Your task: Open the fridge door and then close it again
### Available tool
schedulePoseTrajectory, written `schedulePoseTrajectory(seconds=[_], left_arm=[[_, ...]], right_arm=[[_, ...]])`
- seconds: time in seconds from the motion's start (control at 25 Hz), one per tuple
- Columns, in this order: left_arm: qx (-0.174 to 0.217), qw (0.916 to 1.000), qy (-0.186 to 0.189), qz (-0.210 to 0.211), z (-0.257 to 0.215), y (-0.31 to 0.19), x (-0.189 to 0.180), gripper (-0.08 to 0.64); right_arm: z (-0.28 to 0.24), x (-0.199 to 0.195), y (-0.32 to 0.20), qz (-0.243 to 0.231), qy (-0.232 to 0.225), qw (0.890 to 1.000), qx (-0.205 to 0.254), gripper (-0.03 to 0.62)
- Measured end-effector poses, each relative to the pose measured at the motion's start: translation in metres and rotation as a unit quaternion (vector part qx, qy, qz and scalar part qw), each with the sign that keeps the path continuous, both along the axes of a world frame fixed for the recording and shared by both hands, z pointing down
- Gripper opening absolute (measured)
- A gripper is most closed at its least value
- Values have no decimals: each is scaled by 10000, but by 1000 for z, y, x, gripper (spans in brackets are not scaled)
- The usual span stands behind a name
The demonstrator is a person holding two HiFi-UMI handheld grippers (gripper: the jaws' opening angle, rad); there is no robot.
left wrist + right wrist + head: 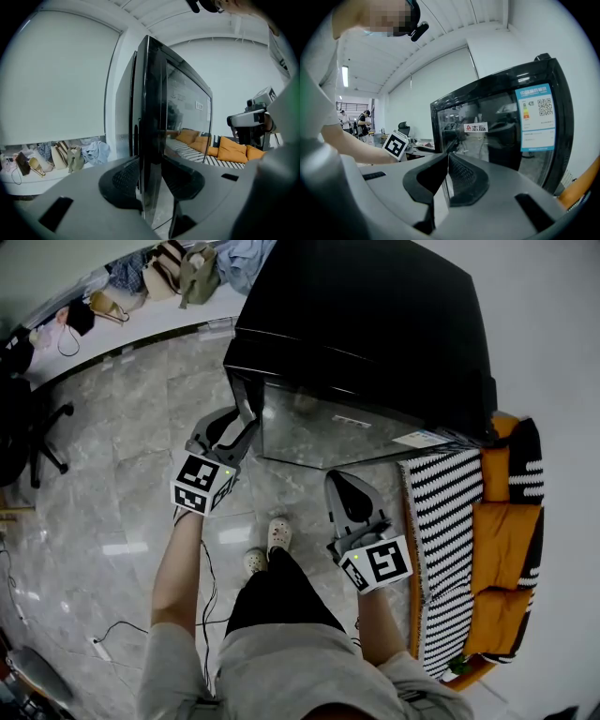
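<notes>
The left claw (151, 165) grips the fridge door (154, 93) edge; right claw (446, 157) closed, empty.

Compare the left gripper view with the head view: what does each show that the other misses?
Left gripper view only: the left gripper closed on the fridge door, a pad on each face of its edge. Head view only: the fridge top, the person's shoes on the floor. Both: the right gripper, bags, orange cushions.
</notes>
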State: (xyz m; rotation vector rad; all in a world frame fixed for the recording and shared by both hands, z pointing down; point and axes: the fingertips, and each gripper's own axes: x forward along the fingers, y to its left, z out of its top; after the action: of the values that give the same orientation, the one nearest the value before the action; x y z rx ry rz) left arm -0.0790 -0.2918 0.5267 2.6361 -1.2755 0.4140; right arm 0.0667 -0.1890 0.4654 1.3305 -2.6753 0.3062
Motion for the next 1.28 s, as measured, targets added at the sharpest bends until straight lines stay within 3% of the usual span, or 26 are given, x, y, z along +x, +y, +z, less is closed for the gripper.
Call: schedulePoseTrajectory(seconds=[0.56, 1.28], left_arm=[[-62, 9998, -111, -146, 1, 2, 2, 153], [74, 10000, -11, -40, 0, 0, 1, 152]], right_arm=[[-10, 6, 5, 117, 26, 9999, 89, 17], [-12, -5, -5, 191, 149, 9997, 75, 17]])
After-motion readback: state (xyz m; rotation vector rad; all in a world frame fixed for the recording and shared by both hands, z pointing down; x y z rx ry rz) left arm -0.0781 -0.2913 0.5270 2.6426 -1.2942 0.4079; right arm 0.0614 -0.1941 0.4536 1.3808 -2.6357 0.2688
